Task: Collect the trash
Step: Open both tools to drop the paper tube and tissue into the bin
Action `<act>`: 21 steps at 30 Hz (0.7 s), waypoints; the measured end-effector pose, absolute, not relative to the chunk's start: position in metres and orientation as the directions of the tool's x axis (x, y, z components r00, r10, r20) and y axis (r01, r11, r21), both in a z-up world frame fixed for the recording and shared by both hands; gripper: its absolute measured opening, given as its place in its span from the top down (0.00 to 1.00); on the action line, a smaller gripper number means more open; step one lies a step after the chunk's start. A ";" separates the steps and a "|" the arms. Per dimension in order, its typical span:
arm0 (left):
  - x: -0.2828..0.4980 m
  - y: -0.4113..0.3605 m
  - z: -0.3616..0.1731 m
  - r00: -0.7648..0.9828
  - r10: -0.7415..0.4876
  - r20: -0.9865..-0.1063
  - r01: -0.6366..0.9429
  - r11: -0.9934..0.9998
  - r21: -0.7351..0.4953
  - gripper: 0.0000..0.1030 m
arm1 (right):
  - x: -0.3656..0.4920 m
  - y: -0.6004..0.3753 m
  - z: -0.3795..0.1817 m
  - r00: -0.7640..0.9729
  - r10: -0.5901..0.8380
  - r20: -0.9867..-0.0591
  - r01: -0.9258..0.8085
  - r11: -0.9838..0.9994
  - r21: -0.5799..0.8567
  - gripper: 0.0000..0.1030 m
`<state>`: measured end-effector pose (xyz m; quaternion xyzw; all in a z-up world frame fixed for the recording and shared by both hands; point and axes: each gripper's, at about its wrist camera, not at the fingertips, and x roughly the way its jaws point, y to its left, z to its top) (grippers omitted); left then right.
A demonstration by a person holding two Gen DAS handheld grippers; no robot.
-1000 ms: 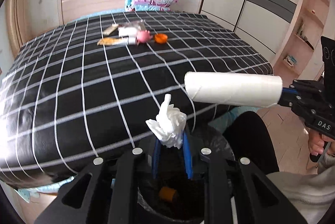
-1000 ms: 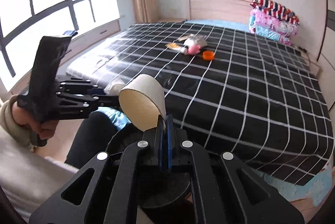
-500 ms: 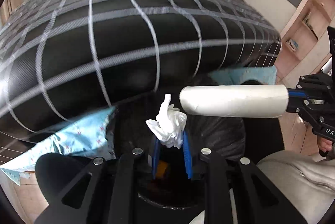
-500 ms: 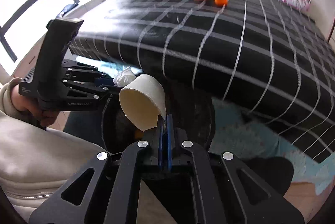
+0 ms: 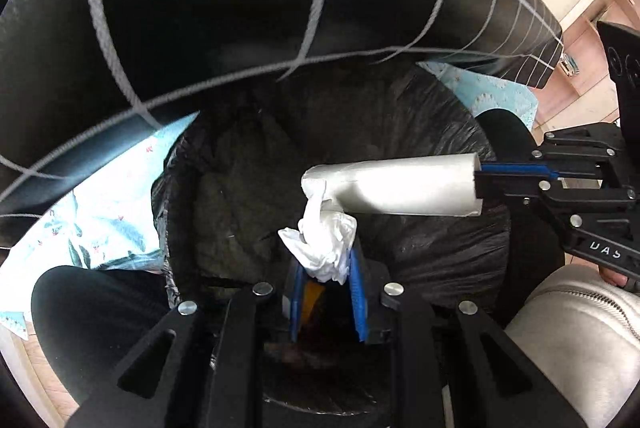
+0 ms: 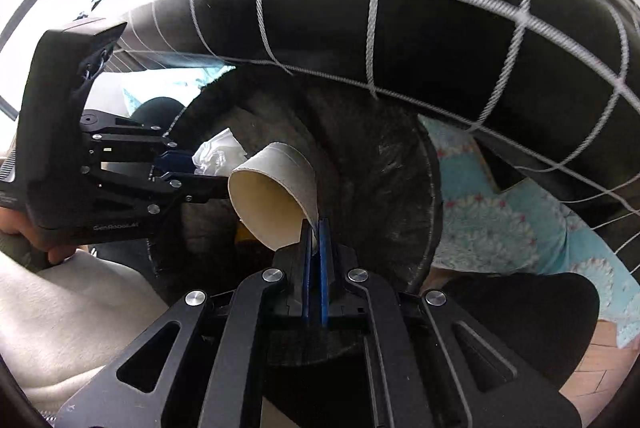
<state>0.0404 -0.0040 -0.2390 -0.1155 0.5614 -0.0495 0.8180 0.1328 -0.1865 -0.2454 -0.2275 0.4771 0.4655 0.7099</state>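
Left wrist shows the left tool point(image 5: 326, 292) pinching tissue point(image 5: 325, 242) and the right tool point(image 5: 516, 174) clamping a tube point(image 5: 400, 184), both over the bin point(image 5: 432, 248) below for dropping.

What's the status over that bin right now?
Left gripper shut on tissue. Right gripper shut on cardboard tube. Both above bin. Nothing blocking.

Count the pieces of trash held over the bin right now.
2. The crumpled tissue is pinched in the left gripper; the cardboard tube is clamped by its wall in the right gripper. Both hang above the black-lined bin. More may lie hidden inside.
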 end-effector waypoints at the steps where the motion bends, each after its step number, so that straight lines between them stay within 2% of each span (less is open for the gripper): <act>1: 0.043 -0.005 -0.241 0.360 -0.208 -0.909 -0.052 0.969 -0.242 0.82 | 0.133 -0.185 -0.248 0.109 0.440 -0.891 -0.877 0.464 0.122 0.96; 15: 0.049 -0.009 -0.246 0.337 -0.194 -0.921 -0.069 0.971 -0.229 0.79 | 0.141 -0.175 -0.254 0.110 0.421 -0.900 -0.864 0.488 0.122 0.95; 17: 0.051 -0.010 -0.246 0.323 -0.171 -0.931 -0.084 0.974 -0.208 0.73 | 0.141 -0.175 -0.254 0.114 0.421 -0.900 -0.864 0.490 0.119 0.85; 18: 0.051 -0.010 -0.247 0.313 -0.164 -0.935 -0.091 0.975 -0.202 0.63 | 0.140 -0.176 -0.253 0.117 0.423 -0.899 -0.863 0.491 0.119 0.68; 19: 0.051 -0.011 -0.247 0.311 -0.166 -0.936 -0.093 0.975 -0.204 0.56 | 0.140 -0.178 -0.251 0.122 0.429 -0.895 -0.861 0.494 0.120 0.57; 21: 0.049 -0.011 -0.244 0.319 -0.174 -0.932 -0.088 0.973 -0.212 0.48 | 0.140 -0.179 -0.247 0.129 0.440 -0.889 -0.860 0.497 0.121 0.57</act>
